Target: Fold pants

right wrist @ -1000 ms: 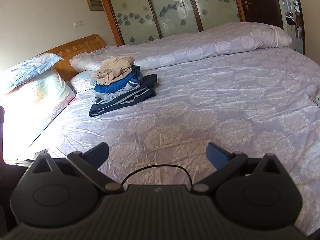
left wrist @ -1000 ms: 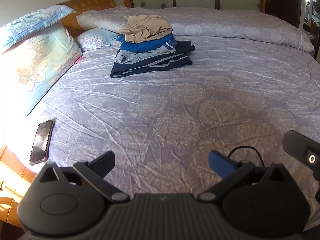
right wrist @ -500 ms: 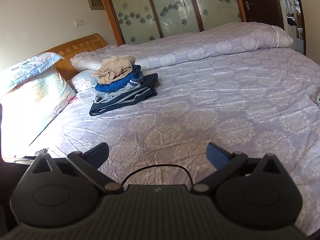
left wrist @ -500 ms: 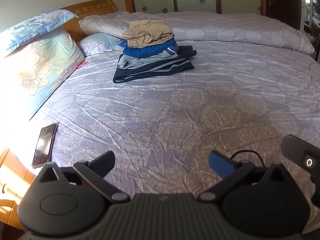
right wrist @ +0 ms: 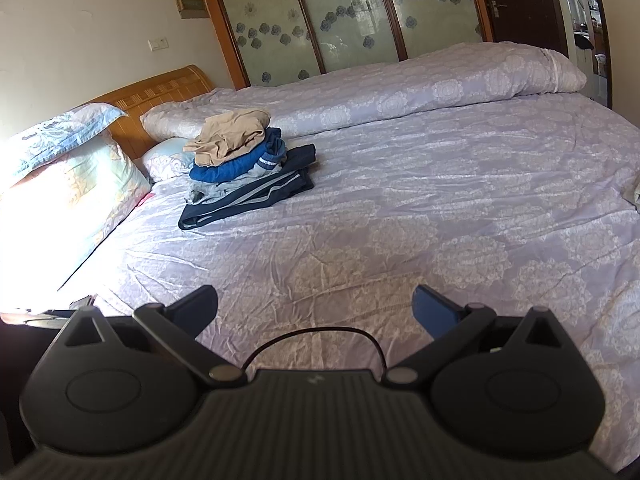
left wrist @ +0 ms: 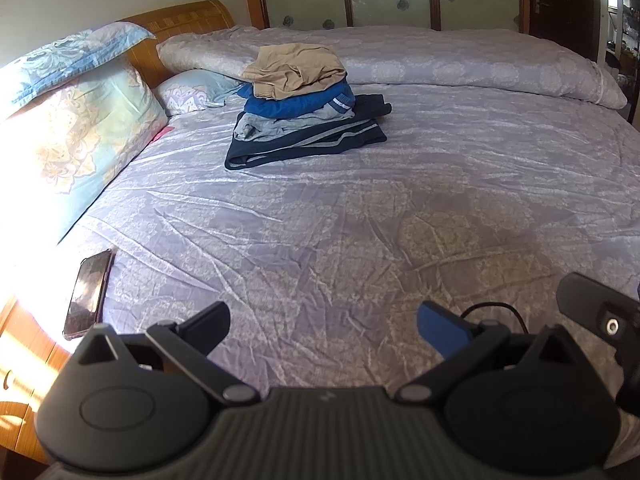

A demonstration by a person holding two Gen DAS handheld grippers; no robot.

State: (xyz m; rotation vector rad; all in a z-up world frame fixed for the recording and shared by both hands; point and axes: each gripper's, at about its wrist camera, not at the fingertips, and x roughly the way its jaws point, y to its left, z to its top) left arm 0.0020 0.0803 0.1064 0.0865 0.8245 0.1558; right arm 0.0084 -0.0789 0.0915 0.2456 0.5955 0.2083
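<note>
Over the bed [left wrist: 360,220], left gripper [left wrist: 322,322] nearer stack [left wrist: 302,108]

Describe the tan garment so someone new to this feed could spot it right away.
Start at the wooden headboard at the far left of the bed. Just right of the small blue pillow sits a stack of folded clothes. The tan garment is its top layer, the only beige piece, resting on bright blue, grey and striped navy ones.
</note>
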